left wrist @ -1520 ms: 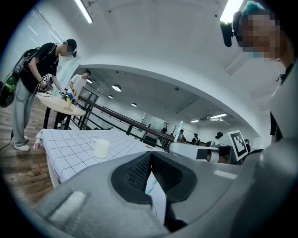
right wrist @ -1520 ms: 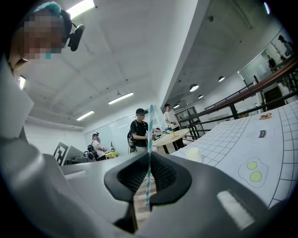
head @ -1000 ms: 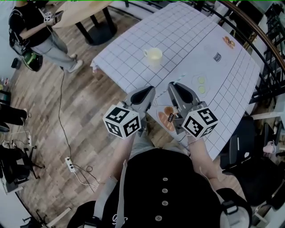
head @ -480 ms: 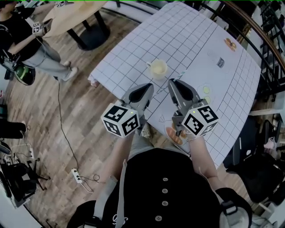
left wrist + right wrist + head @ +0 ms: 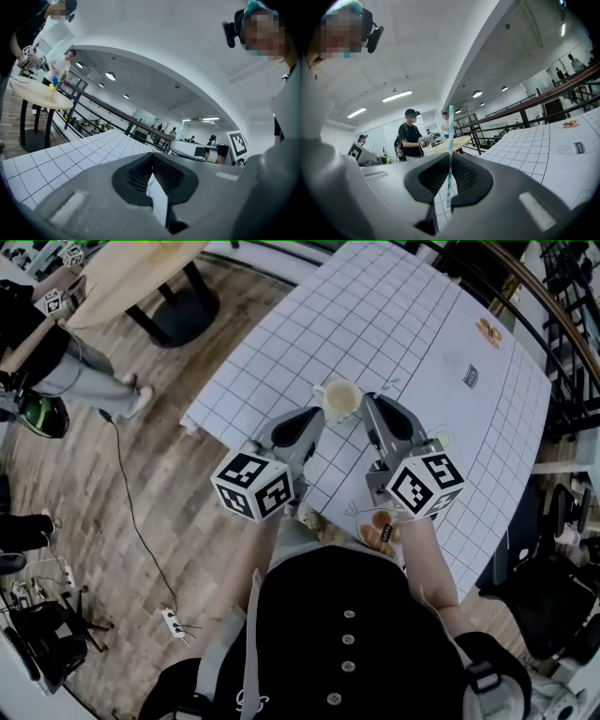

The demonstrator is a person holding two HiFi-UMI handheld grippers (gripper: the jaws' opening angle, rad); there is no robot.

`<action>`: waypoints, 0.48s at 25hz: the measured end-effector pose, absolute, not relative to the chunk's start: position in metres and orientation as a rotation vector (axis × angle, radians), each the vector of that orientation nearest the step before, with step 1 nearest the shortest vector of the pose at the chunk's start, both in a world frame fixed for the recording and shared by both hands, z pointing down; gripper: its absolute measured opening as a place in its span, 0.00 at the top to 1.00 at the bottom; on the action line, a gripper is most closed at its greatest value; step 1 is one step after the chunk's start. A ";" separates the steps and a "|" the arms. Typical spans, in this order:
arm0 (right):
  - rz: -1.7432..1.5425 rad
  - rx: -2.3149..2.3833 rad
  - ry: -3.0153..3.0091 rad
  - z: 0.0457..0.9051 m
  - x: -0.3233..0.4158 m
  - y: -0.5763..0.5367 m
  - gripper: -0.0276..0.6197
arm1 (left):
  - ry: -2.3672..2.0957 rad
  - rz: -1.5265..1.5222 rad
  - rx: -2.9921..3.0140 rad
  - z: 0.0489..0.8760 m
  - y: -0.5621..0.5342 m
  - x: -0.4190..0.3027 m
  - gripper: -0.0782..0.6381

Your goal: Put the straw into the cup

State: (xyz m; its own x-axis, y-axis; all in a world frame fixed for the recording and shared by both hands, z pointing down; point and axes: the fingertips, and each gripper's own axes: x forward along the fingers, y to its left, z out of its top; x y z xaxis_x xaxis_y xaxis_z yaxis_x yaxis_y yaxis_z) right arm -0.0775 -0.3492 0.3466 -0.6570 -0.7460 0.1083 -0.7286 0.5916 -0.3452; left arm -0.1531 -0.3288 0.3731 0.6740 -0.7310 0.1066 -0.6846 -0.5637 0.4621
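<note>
The right tool pinches the striped straw, hardly visible overhead by the cup; left tool closed.

Left gripper and right gripper flank the cup on the gridded table.

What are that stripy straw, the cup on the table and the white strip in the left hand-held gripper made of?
Straw: likely paper, matt, teal-and-white spiral stripes, pinched in the right hand-held gripper. Cup: pale cream, smooth, side handle; ceramic or plastic, hard to say. White strip in the left hand-held gripper: thin and flat, perhaps paper.
</note>
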 end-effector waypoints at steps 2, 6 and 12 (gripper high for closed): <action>-0.569 -1.301 2.750 0.349 -0.078 -0.359 0.93 | -1.081 -0.124 2.415 0.377 -0.339 -0.154 0.89; -0.586 -1.347 2.728 0.358 -0.076 -0.377 0.93 | -1.049 -0.107 2.412 0.385 -0.356 -0.154 0.89; -0.626 -1.422 2.700 0.376 -0.070 -0.399 0.93 | -0.982 -0.080 2.419 0.395 -0.371 -0.148 0.89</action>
State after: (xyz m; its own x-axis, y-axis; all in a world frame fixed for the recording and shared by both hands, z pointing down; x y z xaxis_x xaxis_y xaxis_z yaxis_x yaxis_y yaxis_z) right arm -0.0699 -0.3985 0.3757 -0.5830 -0.7965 0.1603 -0.7858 0.5025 -0.3606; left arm -0.1480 -0.3709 0.3946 0.7349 -0.6642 0.1371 -0.6333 -0.5998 0.4890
